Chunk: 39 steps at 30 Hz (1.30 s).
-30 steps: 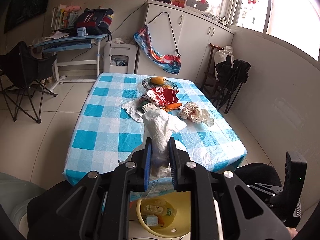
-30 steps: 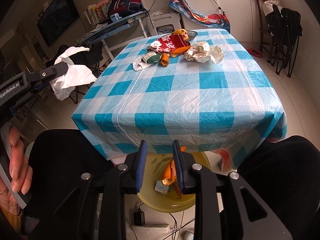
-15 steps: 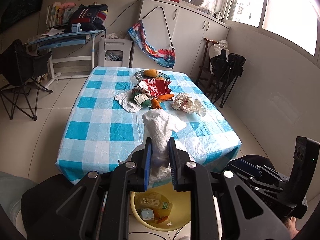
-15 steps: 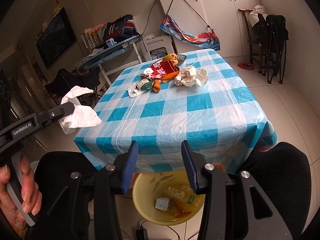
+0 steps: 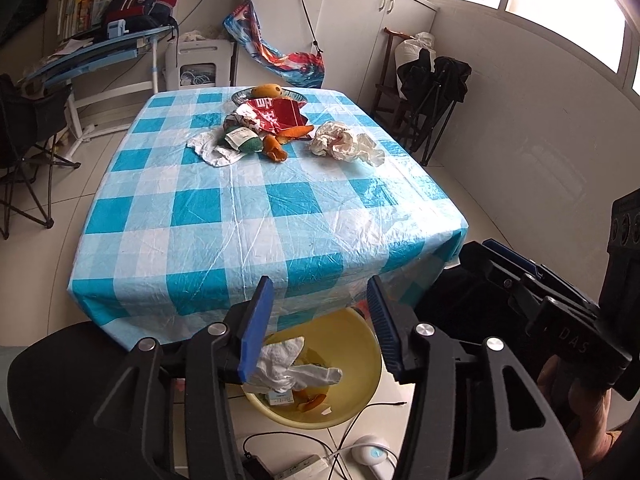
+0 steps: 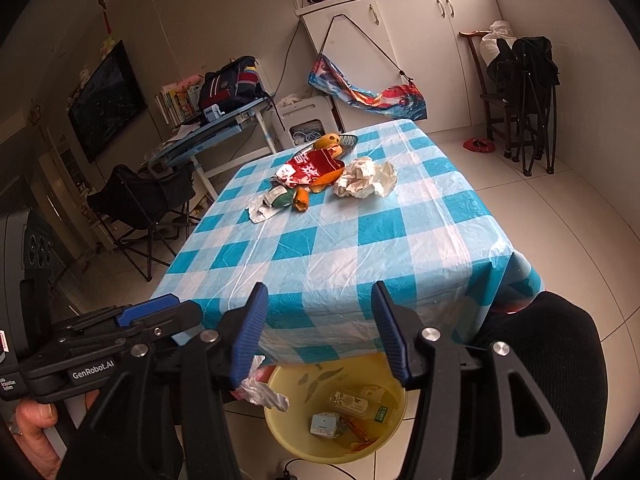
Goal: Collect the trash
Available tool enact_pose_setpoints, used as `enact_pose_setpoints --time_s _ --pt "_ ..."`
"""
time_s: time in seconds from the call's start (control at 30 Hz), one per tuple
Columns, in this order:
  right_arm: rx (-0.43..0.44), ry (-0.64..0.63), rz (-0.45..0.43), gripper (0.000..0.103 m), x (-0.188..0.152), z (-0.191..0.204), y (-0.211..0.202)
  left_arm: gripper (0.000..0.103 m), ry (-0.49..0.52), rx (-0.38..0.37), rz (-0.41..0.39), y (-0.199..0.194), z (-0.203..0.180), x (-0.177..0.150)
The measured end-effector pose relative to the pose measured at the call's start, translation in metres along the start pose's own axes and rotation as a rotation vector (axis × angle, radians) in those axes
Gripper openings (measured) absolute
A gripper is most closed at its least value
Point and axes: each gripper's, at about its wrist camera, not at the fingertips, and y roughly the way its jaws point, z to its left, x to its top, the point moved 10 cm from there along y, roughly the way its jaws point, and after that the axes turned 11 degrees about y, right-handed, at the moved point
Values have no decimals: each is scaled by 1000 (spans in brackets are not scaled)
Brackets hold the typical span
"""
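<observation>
A yellow basin (image 5: 360,340) stands on the floor under the near edge of the checked table (image 5: 248,216). A white tissue (image 5: 296,368) hangs over the basin, just off my left gripper's blue pad. My left gripper (image 5: 320,324) is open above the basin. My right gripper (image 6: 320,334) is open and empty above the basin (image 6: 300,432); the tissue (image 6: 262,394) shows there too. On the table's far half lie a crumpled white paper (image 5: 344,144), a red wrapper (image 5: 276,114), orange peels (image 5: 276,148) and a white bag (image 5: 212,152).
A bowl with a mango (image 5: 266,92) sits at the table's far edge. Cables and a white device (image 5: 368,454) lie on the floor beside the basin. Black chair backs (image 6: 560,360) stand close on both sides. Folding chairs (image 5: 432,92) and a desk (image 5: 100,52) stand around.
My left gripper has opened and let go of the white tissue, which now drops at the basin. My right gripper has opened wider. Both have drawn back from the table.
</observation>
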Motion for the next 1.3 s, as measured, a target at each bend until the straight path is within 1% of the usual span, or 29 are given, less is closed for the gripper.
enact_pose_setpoints --time_s 0.1,0.43,0.5,0.63,0.83,0.9,1.1,1.3 --pt "0 -1 0 53 0 0 0 57 -14 13 -21 -6 6 5" --pt "-1 -2 0 54 -1 0 1 61 -88 89 -89 -25 36 18" --pt "-1 -2 0 55 -1 0 1 66 -105 111 -109 -31 44 21" --pt "-1 -4 2 56 -1 1 1 69 -141 140 -136 -40 58 25" --pt "-2 -8 3 57 -3 0 1 72 -164 168 -152 -45 68 26" --pt "-3 -10 4 58 -4 -1 1 75 -164 176 -156 -46 69 26" --pt "-4 -12 7 59 -6 0 1 78 -164 194 -163 -47 74 27" --pt "-6 -14 12 59 -6 0 3 79 -183 212 -168 -50 83 26"
